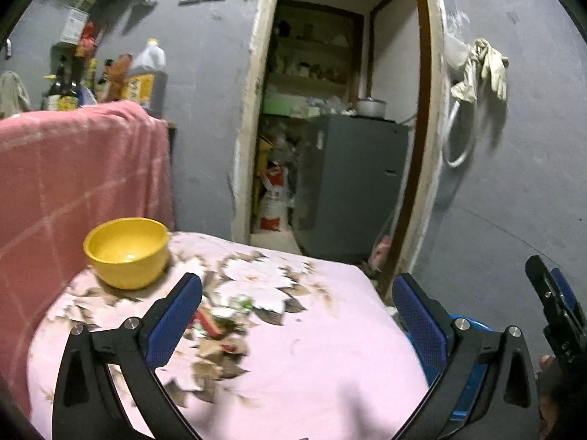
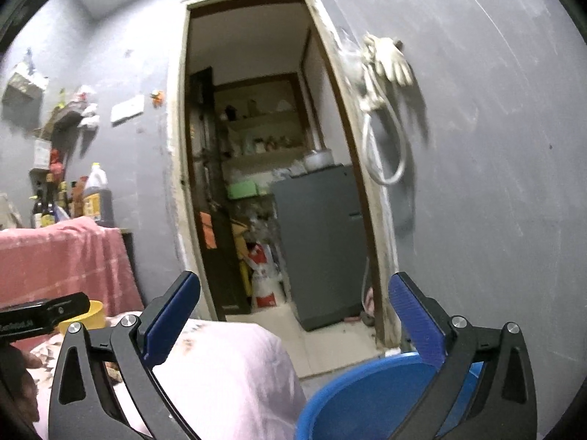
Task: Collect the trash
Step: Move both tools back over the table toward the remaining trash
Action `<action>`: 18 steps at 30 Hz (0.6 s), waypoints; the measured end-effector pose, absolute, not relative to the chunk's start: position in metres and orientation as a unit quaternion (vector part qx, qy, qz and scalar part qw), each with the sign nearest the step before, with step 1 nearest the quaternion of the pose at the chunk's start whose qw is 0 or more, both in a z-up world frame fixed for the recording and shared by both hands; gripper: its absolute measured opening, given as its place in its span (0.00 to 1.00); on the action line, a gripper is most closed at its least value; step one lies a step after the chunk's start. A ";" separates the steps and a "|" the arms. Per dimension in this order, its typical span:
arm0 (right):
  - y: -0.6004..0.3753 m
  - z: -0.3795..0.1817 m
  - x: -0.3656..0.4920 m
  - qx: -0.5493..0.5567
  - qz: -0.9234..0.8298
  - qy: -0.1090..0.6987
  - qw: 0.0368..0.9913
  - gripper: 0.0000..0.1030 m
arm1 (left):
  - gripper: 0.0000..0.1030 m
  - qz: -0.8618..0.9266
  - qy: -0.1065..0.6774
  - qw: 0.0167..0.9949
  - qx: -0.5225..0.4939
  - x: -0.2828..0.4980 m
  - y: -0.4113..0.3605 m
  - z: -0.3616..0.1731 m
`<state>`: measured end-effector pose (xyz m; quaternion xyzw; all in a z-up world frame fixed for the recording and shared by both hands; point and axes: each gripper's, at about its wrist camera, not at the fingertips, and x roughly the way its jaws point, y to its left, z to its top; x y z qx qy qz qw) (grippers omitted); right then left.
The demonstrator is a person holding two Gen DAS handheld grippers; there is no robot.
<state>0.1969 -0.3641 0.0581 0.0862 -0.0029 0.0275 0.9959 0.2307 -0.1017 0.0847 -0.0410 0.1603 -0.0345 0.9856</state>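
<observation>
A small crumpled wrapper with red and green print lies on the pink flowered tablecloth. My left gripper is open and empty, hovering above the cloth with the wrapper just inside its left finger. A blue bin stands on the floor to the right of the table; part of it shows in the left wrist view. My right gripper is open and empty, held above the bin and the table's corner. The right gripper also shows at the edge of the left wrist view.
A yellow bowl sits at the table's far left. A chair draped with a pink towel stands behind it. Bottles crowd a shelf. An open doorway shows a grey fridge. Gloves hang on the wall.
</observation>
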 end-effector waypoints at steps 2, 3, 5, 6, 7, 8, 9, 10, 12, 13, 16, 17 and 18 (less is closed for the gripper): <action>-0.355 0.061 0.194 0.081 0.038 -0.016 0.996 1.00 | 0.99 -0.026 0.151 0.987 -0.045 0.224 -0.093 0.087; -0.350 0.063 0.193 0.080 0.043 -0.021 0.996 1.00 | 0.99 -0.023 0.148 0.988 -0.045 0.221 -0.089 0.087; -0.341 0.065 0.191 0.079 0.055 -0.030 0.995 1.00 | 0.99 -0.014 0.141 0.989 -0.045 0.213 -0.082 0.088; -0.336 0.067 0.191 0.077 0.058 -0.033 0.995 1.00 | 0.99 -0.009 0.136 0.990 -0.044 0.210 -0.079 0.088; -0.332 0.068 0.190 0.076 0.063 -0.037 0.994 1.00 | 0.99 0.000 0.128 0.991 -0.044 0.205 -0.074 0.089; -0.327 0.068 0.190 0.076 0.068 -0.040 0.994 1.00 | 0.99 0.007 0.121 0.992 -0.044 0.200 -0.070 0.089; -0.323 0.068 0.189 0.077 0.074 -0.043 0.993 1.00 | 0.99 0.012 0.117 0.992 -0.044 0.198 -0.066 0.089; -0.319 0.069 0.189 0.078 0.079 -0.045 0.993 1.00 | 0.99 0.017 0.112 0.993 -0.045 0.194 -0.062 0.090; -0.308 0.070 0.188 0.077 0.092 -0.054 0.991 1.00 | 0.99 0.027 0.102 0.993 -0.044 0.188 -0.055 0.091; -0.304 0.070 0.187 0.075 0.096 -0.056 0.991 1.00 | 0.99 0.033 0.097 0.994 -0.041 0.185 -0.051 0.092; -0.288 0.071 0.187 0.067 0.119 -0.060 0.989 1.00 | 0.99 0.048 0.080 0.995 -0.033 0.174 -0.039 0.092; -0.283 0.071 0.187 0.067 0.130 -0.060 0.988 1.00 | 0.99 0.050 0.072 0.996 -0.033 0.170 -0.035 0.093; -0.277 0.070 0.188 0.067 0.143 -0.058 0.986 1.00 | 0.99 0.052 0.066 0.996 -0.034 0.167 -0.031 0.093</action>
